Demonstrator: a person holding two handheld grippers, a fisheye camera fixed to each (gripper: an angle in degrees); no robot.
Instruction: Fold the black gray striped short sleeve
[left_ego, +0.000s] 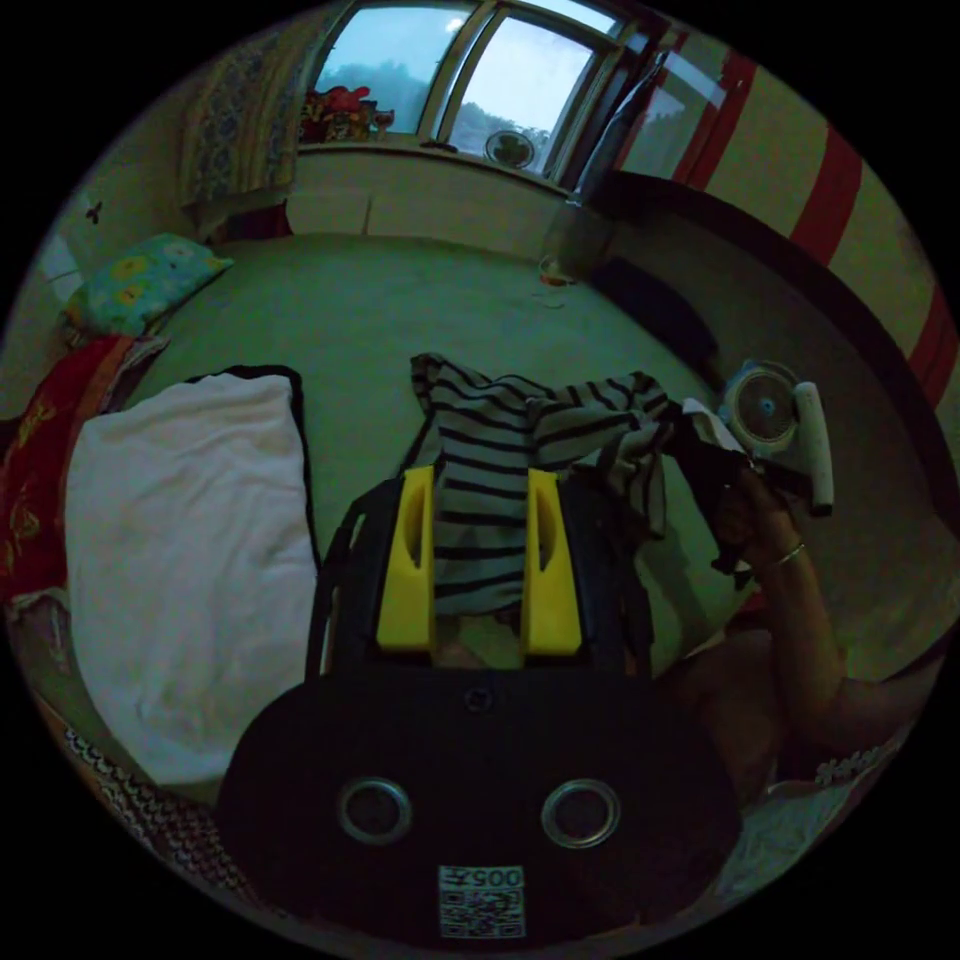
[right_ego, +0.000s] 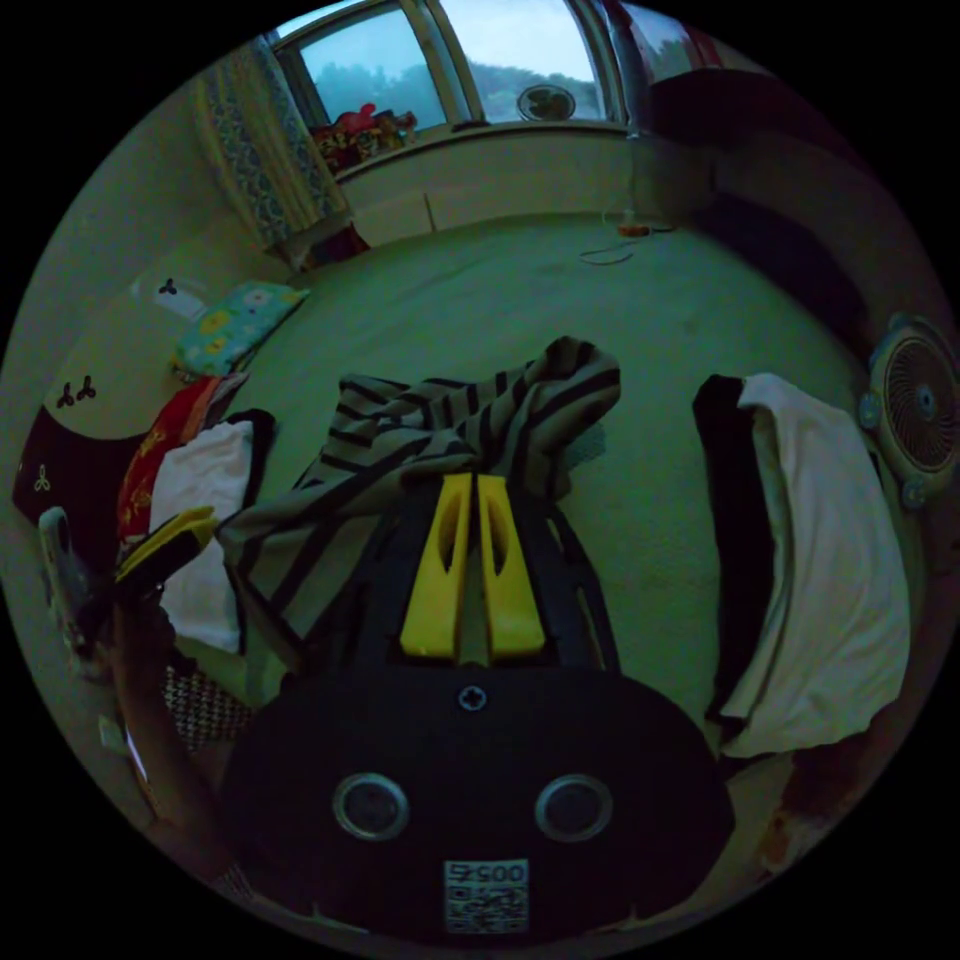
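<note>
1. Surface: a pale green bed sheet (left_ego: 400, 300) spreads flat across the room as far as a low wall beneath the window (left_ego: 470, 70).
2. Striped short sleeve shirt (left_ego: 500, 460): black and gray, bunched and lifted off the sheet, stretched between the two grippers; in the right gripper view the shirt (right_ego: 450, 420) drapes from the jaw tips down toward the left gripper (right_ego: 165, 540).
3. Left gripper (left_ego: 478, 480): yellow jaws stand wide apart, striped cloth lying between them; whether they press on it cannot be told.
4. Right gripper (right_ego: 470, 485): yellow jaws nearly together, a narrow gap showing, tips buried in the shirt's fold and seemingly pinching it.
5. White folded garment (left_ego: 190, 560): lies on the sheet, dark edge along one side, beside the left gripper.
6. Second white garment with dark lining (right_ego: 810, 560): lies on the sheet, well apart from the shirt.
7. Floral pillow (left_ego: 140, 280): teal, at the sheet's far edge, near a red cloth (left_ego: 40, 470).
8. Small round fan (right_ego: 915, 410): at the sheet's edge, just beside the second white garment.
9. Patterned curtain (left_ego: 240, 110): hangs beside the window.
10. Red-and-cream striped wall hanging (left_ego: 830, 190): to one side of the window.
11. Person's hand and forearm (left_ego: 790, 590): bracelet on the wrist, holding the right gripper.
</note>
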